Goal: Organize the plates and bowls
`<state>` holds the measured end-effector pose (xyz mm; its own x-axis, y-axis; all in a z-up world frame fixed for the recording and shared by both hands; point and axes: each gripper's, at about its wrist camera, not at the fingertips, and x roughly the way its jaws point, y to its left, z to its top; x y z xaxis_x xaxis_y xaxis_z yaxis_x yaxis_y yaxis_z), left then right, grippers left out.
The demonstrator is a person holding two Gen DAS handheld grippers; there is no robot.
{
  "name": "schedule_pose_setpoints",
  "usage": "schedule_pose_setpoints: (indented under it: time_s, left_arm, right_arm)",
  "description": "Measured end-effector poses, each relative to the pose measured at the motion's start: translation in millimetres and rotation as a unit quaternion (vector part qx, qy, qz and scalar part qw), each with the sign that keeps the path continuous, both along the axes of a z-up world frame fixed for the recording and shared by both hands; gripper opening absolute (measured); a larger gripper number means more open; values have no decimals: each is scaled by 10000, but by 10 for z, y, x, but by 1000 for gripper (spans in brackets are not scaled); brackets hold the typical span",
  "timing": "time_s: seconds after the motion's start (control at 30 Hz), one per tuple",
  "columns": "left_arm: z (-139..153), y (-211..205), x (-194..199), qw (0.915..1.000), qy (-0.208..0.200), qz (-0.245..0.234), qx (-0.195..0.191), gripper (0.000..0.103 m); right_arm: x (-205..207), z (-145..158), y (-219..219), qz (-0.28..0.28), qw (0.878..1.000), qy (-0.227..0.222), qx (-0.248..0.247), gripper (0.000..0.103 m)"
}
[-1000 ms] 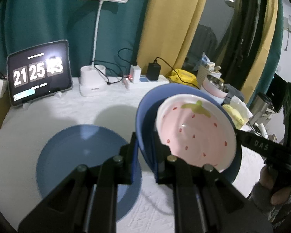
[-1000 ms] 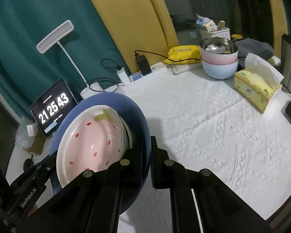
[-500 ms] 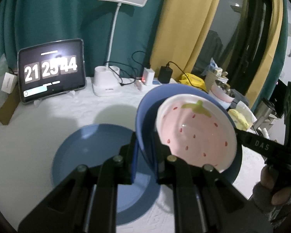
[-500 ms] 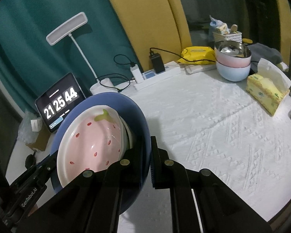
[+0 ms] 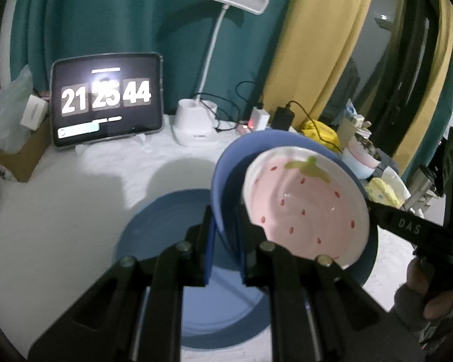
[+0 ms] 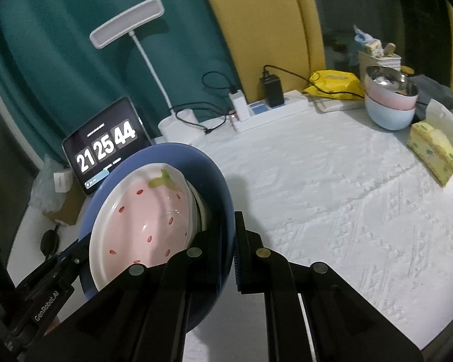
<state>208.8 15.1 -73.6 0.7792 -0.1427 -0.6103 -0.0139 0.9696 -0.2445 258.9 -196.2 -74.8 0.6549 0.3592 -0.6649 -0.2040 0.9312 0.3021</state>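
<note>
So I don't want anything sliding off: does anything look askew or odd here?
The blue plate is tilted steeply, clamped by both grippers, left and right. The strawberry dish and white dishes lean inside it. Nothing has spilled.

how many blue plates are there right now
2: one blue plate held up by both grippers, carrying the strawberry dish; one flat plate on the table beneath. Others may be hidden.
</note>
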Motion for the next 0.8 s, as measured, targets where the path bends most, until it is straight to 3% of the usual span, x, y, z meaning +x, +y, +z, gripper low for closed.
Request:
schedule_pose_setpoints:
  time_s: [0.8]
  left_arm:
    - [-256, 558, 64, 9986, 314, 426, -82, 12]
  right_arm:
    - [221, -294, 654, 437, 9983, 367, -94, 10]
